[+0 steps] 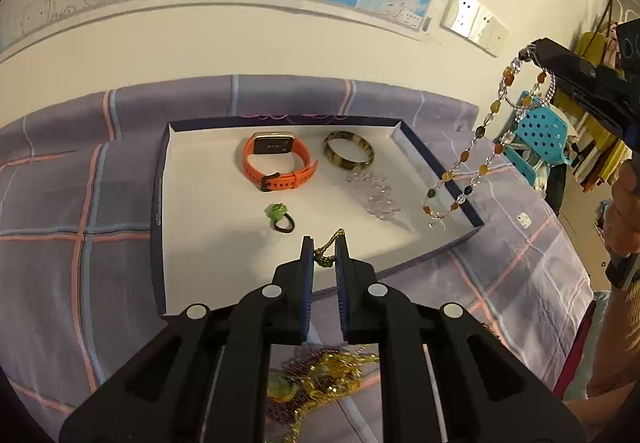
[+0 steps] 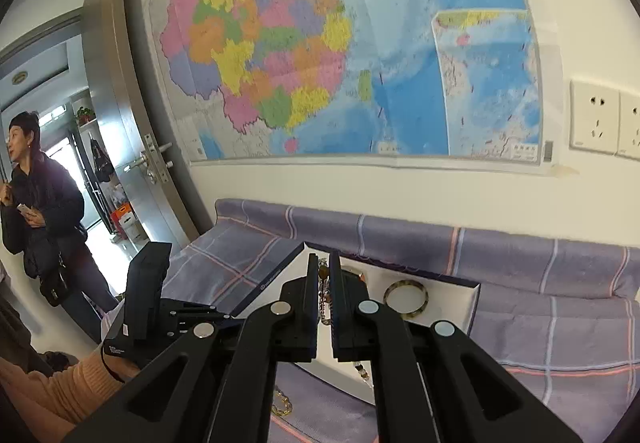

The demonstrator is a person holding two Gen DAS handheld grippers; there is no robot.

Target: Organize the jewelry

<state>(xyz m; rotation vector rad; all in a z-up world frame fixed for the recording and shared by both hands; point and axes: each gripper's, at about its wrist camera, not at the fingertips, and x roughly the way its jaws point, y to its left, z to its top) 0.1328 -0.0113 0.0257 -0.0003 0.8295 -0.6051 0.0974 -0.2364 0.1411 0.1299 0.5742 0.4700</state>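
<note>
Gripping a gold chain [image 1: 329, 247], left gripper [image 1: 324, 243] has its jaws narrowly apart with the chain strung between the tips; a green bead sits on the chain in the gap. It hangs over the near part of the tray [image 1: 436, 163], a white-lined box with dark rim lying on a plaid bedsheet [image 1: 80, 203].

Right gripper [image 2: 324, 263] is closed to a slim gap, clamped on a beaded necklace [image 1: 480, 147]. From the left wrist view the necklace dangles from the tips in a long loop of amber and clear beads, its low end over the tray's right corner; touching or not, cannot tell.

In the tray: orange watch [image 1: 276, 163] at back, bangle [image 1: 348, 149] just beside it on the right, clear bracelet [image 1: 376, 195] in front of the bangle, green ring [image 1: 280, 217] near center.

More gold jewelry [image 1: 320, 379] lies piled on the sheet under the left gripper.
</note>
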